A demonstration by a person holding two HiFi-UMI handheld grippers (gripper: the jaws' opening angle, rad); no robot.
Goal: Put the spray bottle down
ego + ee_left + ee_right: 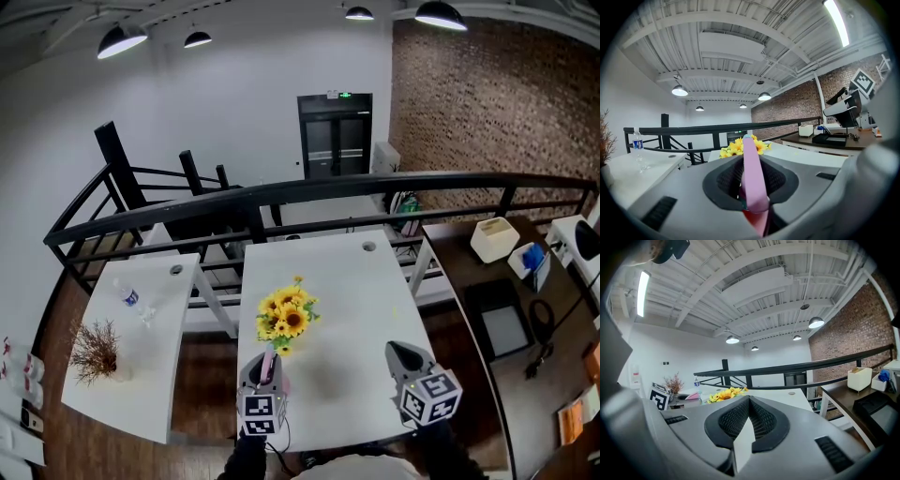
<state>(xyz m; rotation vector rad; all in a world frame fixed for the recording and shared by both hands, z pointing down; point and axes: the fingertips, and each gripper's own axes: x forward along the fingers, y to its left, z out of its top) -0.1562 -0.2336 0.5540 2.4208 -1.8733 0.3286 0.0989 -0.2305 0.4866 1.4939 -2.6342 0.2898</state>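
Observation:
A pink spray bottle (271, 365) stands between the jaws of my left gripper (263, 362), which is shut on it just above the near edge of the white table (361, 281). In the left gripper view the bottle's pink body (753, 173) runs up the middle of the jaws, with a red part below it. My right gripper (399, 352) hovers over the table's near right part, apart from the bottle. Its jaws (748, 423) are shut with nothing in them. A bunch of yellow sunflowers (287, 314) stands on the table just beyond the left gripper.
A second white table (141, 366) at the left carries a water bottle (129, 296) and a dried plant (94, 352). A black railing (281, 192) runs behind both tables. At the right a brown desk (459, 262) holds a white box (494, 239) and a black tray (502, 323).

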